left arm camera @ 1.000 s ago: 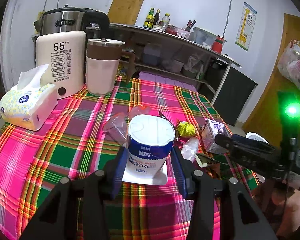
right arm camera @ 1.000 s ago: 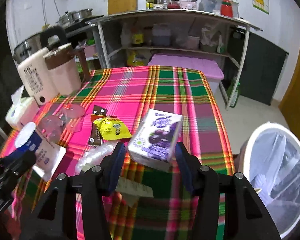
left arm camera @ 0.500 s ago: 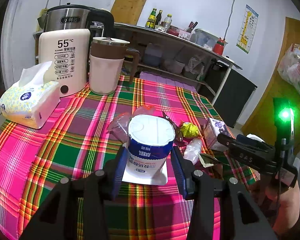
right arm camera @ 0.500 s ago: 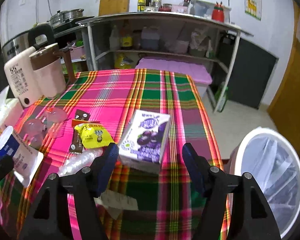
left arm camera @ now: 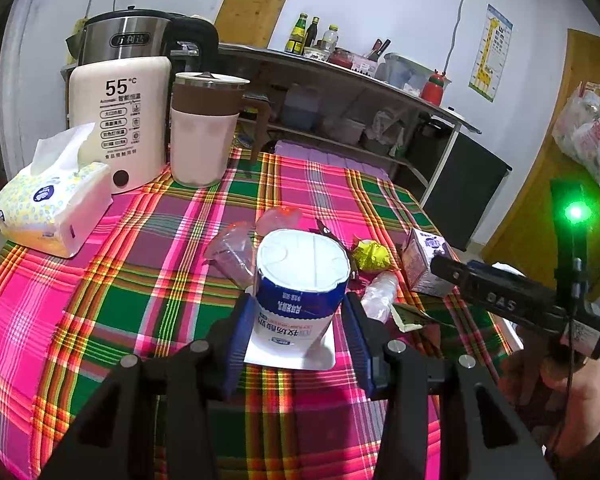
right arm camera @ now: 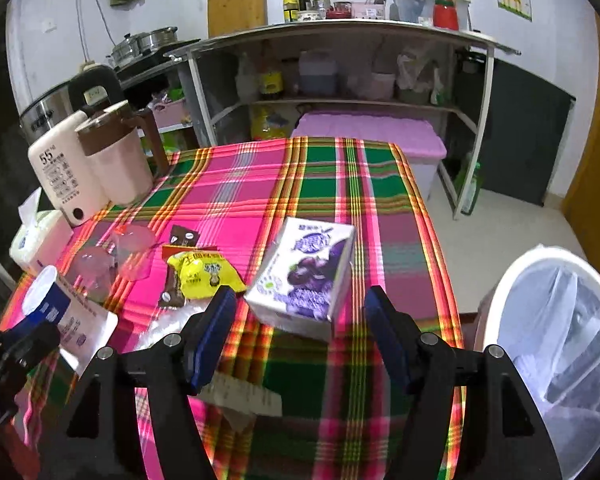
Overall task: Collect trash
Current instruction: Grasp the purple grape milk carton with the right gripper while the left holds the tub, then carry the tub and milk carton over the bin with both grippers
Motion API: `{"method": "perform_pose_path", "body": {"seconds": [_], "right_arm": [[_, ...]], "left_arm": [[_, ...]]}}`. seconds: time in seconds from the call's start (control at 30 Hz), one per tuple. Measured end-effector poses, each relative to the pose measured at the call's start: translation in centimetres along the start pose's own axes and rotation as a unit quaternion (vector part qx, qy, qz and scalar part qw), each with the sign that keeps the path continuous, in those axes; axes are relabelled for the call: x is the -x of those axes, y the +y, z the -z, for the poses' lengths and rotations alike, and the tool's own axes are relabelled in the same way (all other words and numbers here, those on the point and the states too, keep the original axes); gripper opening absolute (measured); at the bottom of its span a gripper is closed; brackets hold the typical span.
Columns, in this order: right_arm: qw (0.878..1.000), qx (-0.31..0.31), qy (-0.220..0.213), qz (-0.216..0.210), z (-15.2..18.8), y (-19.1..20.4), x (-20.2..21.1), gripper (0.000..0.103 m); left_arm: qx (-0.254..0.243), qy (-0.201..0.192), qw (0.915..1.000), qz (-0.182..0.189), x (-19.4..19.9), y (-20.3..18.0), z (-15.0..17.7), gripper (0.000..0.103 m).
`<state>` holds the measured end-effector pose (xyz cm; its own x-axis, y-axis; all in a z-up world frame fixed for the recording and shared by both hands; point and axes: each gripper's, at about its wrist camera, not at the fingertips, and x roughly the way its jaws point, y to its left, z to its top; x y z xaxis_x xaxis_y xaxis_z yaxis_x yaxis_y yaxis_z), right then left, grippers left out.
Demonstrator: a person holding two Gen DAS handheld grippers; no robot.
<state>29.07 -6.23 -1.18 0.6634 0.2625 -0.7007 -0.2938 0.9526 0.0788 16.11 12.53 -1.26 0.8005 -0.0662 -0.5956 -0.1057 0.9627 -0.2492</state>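
Observation:
A blue-and-white paper cup (left arm camera: 302, 280) with a white square flap under it sits between my left gripper's (left arm camera: 298, 304) blue pads, which press on its sides. In the right wrist view the same cup (right arm camera: 48, 300) hangs tilted at the left edge. My right gripper (right arm camera: 300, 300) stands wide open around a purple-and-white drink carton (right arm camera: 306, 272) lying on the plaid cloth, its pads apart from the carton. A yellow snack wrapper (right arm camera: 204, 274), a brown wrapper (right arm camera: 176, 280), clear plastic cups (right arm camera: 132, 248) and a crushed clear bottle (left arm camera: 378, 296) lie between the two grippers.
A white-lined bin (right arm camera: 556, 340) stands on the floor off the table's right edge. A cream water heater (left arm camera: 120, 120), a pink jug (left arm camera: 204, 136) and a tissue pack (left arm camera: 52, 208) occupy the far left. A paper scrap (right arm camera: 240, 394) lies under my right gripper. Shelving stands behind.
My right gripper's jaws have spread wide, away from the purple carton's sides, and the gripper has drawn back a little. My left gripper still holds the cup the same way.

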Motion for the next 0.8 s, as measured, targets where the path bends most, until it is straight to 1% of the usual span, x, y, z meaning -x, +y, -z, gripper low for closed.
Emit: {"method": "perform_pose_path", "body": {"seconds": [0.17,0.37,0.5,0.57,0.6,0.63,0.8], "right_arm": [[0.999,0.015,-0.007,0.037,-0.9,1.0,-1.2,0.067],[0.998,0.004,0.021,0.062,-0.6,0.5,-3.2,0.067],[0.998,-0.014,0.026,0.058,-0.6,-0.5,-3.2,0.067],[0.998,-0.028,0.035,0.050,-0.6,-1.0,-3.3,0.067],[0.998,-0.036,0.041,0.041,-0.5,-1.2,-3.3,0.058],[0.998,-0.037,0.044,0.034,-0.5,-1.3,-3.4,0.057],[0.999,-0.037,0.037,0.011,0.1,-1.6,-2.0,0.056]], "left_arm": [[0.000,0.001,1.0000,0.001,-0.2,0.0,0.0,0.047],[0.004,0.002,1.0000,0.002,-0.2,0.4,0.1,0.047],[0.006,0.004,1.0000,0.004,-0.3,0.5,0.1,0.047],[0.005,0.005,1.0000,0.005,-0.3,0.4,0.2,0.047],[0.004,0.005,1.0000,0.005,-0.3,0.4,0.1,0.047],[0.004,0.004,1.0000,0.004,-0.3,0.4,0.1,0.047],[-0.001,0.002,1.0000,0.004,0.0,0.1,0.1,0.047]]}}
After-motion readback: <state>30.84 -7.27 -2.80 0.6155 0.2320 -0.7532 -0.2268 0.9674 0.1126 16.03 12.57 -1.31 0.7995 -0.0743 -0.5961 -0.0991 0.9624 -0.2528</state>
